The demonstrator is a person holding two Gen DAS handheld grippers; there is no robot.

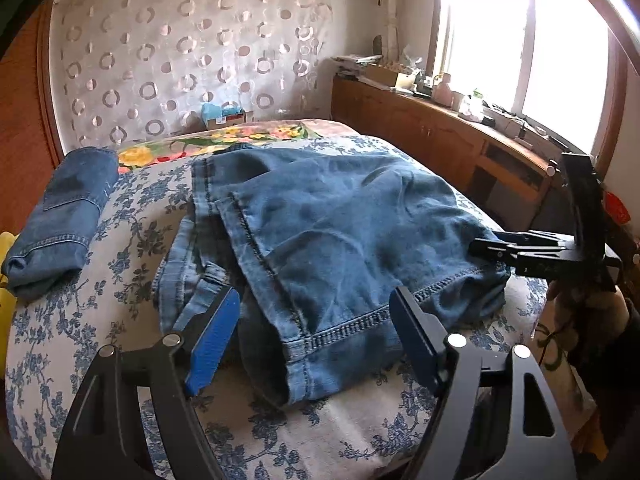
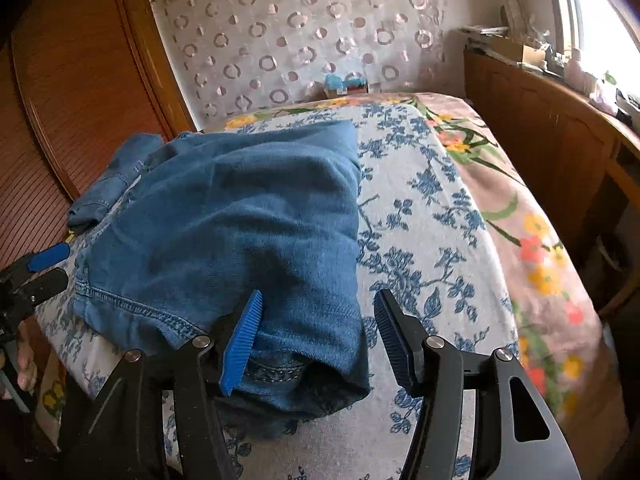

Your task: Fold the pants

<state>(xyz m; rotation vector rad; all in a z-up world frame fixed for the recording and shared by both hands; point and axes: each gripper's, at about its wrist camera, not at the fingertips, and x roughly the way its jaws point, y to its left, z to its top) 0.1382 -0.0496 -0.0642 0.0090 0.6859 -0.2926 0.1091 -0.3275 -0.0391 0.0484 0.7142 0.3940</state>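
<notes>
Blue denim pants (image 1: 332,220) lie folded over on the bed, with a stitched hem facing me. My left gripper (image 1: 316,300) stands open just above that near hem, its blue pads (image 1: 212,344) wide apart and off the cloth. From the right wrist view the same pants (image 2: 240,220) fill the left half. My right gripper (image 2: 319,298) is open around their near right corner; the left pad (image 2: 240,344) lies against the denim, while the right one is clear of it. The right gripper (image 1: 520,252) also shows at the pants' right edge, and the left gripper (image 2: 44,264) shows at their left edge.
A second, neatly folded pair of jeans (image 1: 60,216) lies at the bed's left edge. The bed (image 2: 432,240) has a blue floral sheet over a flowered blanket (image 2: 540,260). A wooden cabinet (image 1: 440,132) with clutter runs along the right under a bright window. A hand (image 2: 24,364) holds the left gripper.
</notes>
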